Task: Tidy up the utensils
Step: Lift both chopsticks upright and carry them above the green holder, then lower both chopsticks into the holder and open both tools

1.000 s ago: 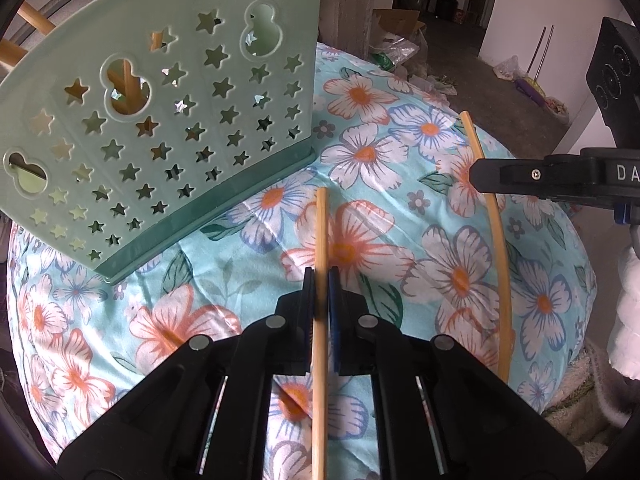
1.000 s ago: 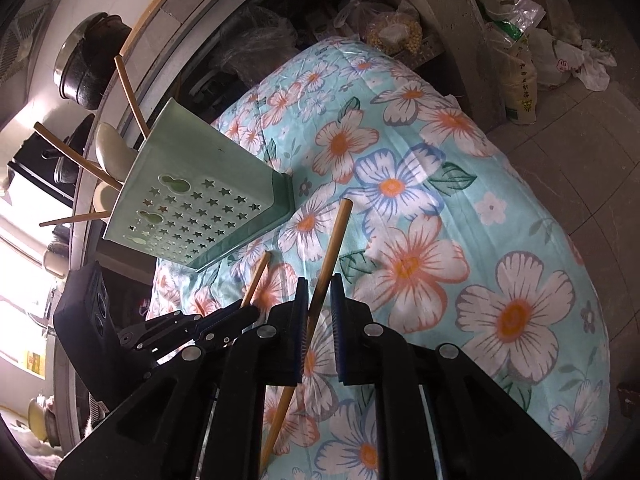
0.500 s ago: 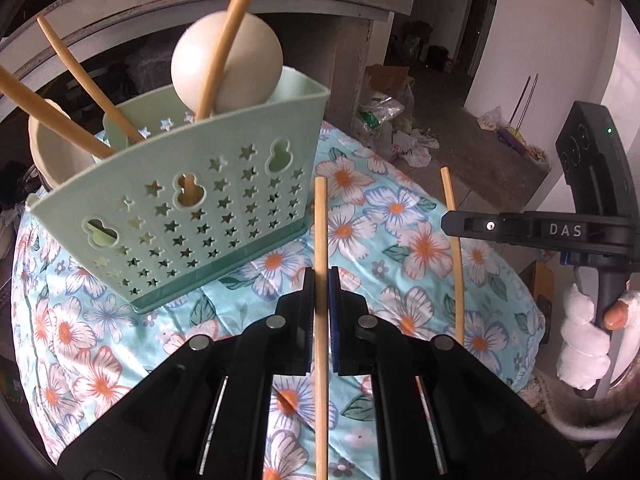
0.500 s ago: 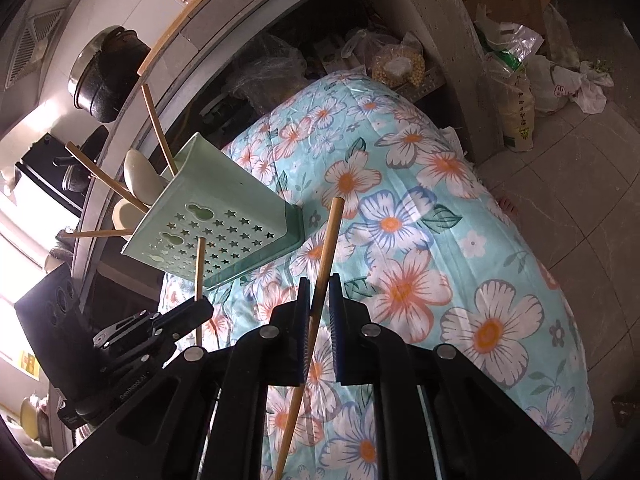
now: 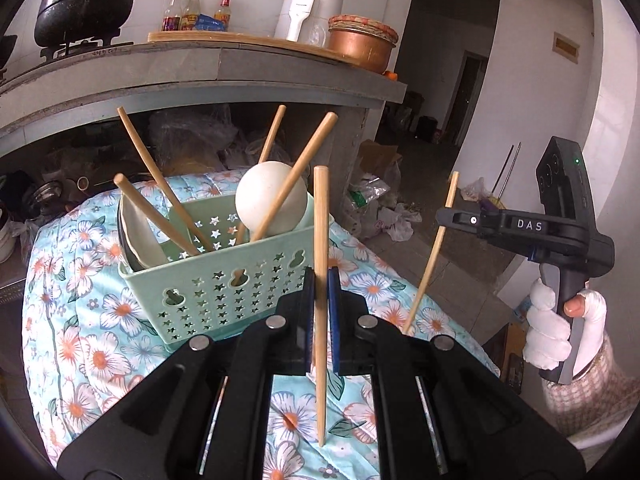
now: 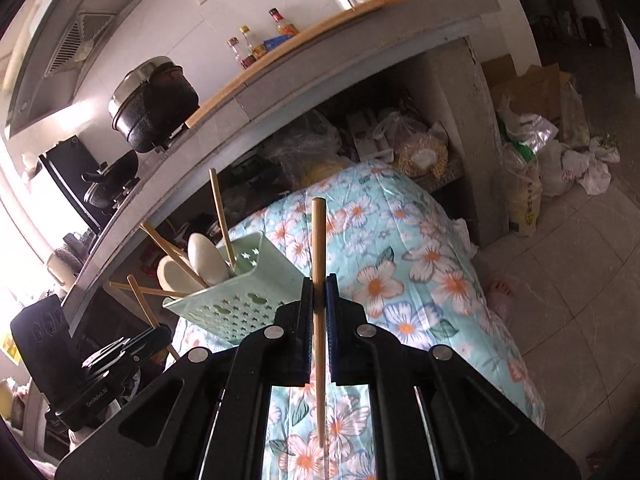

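Beside basket (image 5: 224, 280): left tool (image 5: 319, 280), right tool (image 6: 319, 292) each clamp upright chopstick (image 5: 320, 240).

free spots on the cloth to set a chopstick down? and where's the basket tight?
Bare floral cloth lies left of the green basket, and more to its right, down the slope. The basket is crowded: spoons and chopsticks crisscross inside.

Hidden behind the green basket (image 5: 224, 280) wall: lower ends of the utensils standing inside. Basket's near corner covered by the left gripper (image 5: 320, 292). Too small to read: bottle labels (image 5: 196, 10) on the shelf above the basket.
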Motion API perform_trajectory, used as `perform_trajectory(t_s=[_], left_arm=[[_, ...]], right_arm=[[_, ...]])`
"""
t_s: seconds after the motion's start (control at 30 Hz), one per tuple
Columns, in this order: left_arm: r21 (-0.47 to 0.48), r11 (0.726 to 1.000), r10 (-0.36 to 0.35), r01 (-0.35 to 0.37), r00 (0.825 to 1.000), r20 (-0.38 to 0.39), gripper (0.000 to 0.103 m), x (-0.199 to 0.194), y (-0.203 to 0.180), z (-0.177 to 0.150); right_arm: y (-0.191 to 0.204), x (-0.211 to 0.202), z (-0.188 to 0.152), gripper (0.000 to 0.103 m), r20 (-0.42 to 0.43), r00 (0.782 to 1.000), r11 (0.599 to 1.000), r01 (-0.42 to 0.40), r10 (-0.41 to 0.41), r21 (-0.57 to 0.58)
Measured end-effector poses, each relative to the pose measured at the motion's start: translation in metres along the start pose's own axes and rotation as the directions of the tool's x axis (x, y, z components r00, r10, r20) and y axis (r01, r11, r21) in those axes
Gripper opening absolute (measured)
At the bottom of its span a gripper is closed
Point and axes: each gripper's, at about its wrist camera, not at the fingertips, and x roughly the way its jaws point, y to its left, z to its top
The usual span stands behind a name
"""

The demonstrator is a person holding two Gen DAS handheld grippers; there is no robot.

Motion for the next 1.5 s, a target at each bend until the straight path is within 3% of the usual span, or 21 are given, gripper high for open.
perform_trajectory(t_s=[0.33,0.5,0.67,0.8,1.1,1.27,1.33,1.37,1.4,1.5], left_arm=[[-0.051,0.999,-0.002,0.002,1.000,0.006,0.006,0.011,0.020,0.006],[-0.059,0.998,0.004,-0.002,0.999,0.032,0.006,-0.004,0.010,-0.001],[-0.063,0.998,0.002,0.004,0.996,0.095,0.006,-0.028,-0.001,-0.004],[-0.057,0.998,0.005,0.003,0.990,0.140,0.006,-0.044,-0.009,-0.005],[-0.063,0.997,-0.020,0.034,0.976,0.215,0.006,-0.062,-0.018,0.005],[-0.049,0.997,-0.044,0.059,0.962,0.270,0.006,-0.073,-0.029,0.020],[-0.039,0.997,-0.053,0.067,0.955,0.290,0.006,-0.075,-0.034,0.028],[-0.034,0.997,-0.058,0.071,0.952,0.301,0.006,-0.075,-0.037,0.033],[-0.030,0.997,-0.063,0.076,0.949,0.309,0.006,-0.076,-0.040,0.036],[-0.021,0.997,-0.070,0.081,0.941,0.330,0.006,-0.074,-0.048,0.049]], right_arm=[[0.021,0.002,0.011,0.006,0.004,0.999,0.999,-0.044,0.044,-0.030],[0.048,-0.023,0.046,0.006,0.112,0.992,0.992,-0.043,0.056,-0.120],[0.080,-0.042,0.085,0.006,0.234,0.967,0.974,-0.047,0.099,-0.222],[0.099,-0.041,0.107,0.006,0.282,0.950,0.958,-0.051,0.133,-0.283],[0.103,0.027,0.105,0.006,0.182,0.976,0.945,-0.059,0.123,-0.323],[0.096,0.071,0.095,0.008,0.034,0.992,0.939,-0.106,0.124,-0.328],[0.093,0.081,0.092,0.016,-0.014,0.993,0.937,-0.114,0.116,-0.330],[0.091,0.082,0.093,0.030,-0.022,0.992,0.938,-0.125,0.125,-0.323],[0.089,0.081,0.093,0.037,-0.023,0.990,0.938,-0.142,0.142,-0.318],[0.086,0.071,0.097,0.044,0.001,0.983,0.932,-0.173,0.183,-0.319]])
